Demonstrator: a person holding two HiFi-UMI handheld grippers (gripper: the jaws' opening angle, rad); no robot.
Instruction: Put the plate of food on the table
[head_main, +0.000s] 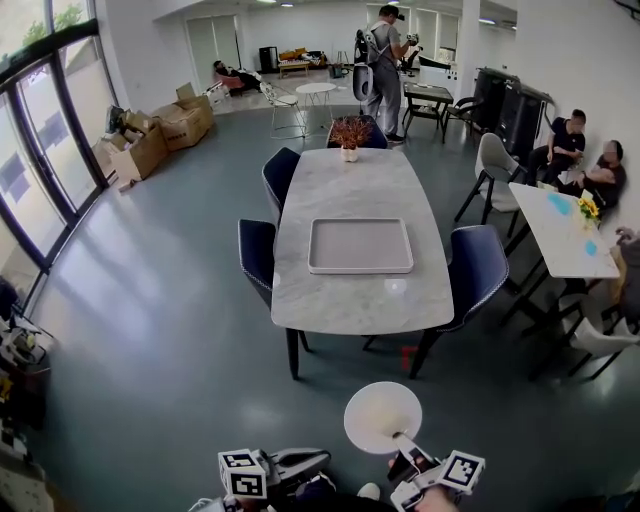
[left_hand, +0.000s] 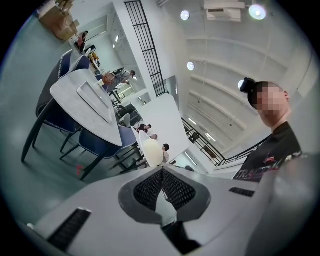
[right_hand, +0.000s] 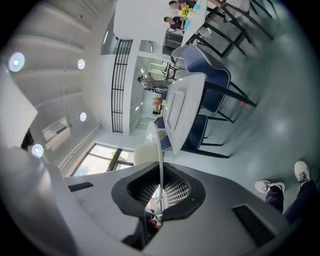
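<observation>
Right gripper clenches the plate by its rim above the floor, left gripper pinched shut on nothing, and it's best carried level toward the near edge of the table, short of the tray.

Grey tray; potted flowers; blue chairs; cardboard boxes.

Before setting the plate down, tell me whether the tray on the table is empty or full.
Empty: the tray shows only bare white surface inside its rim.
</observation>
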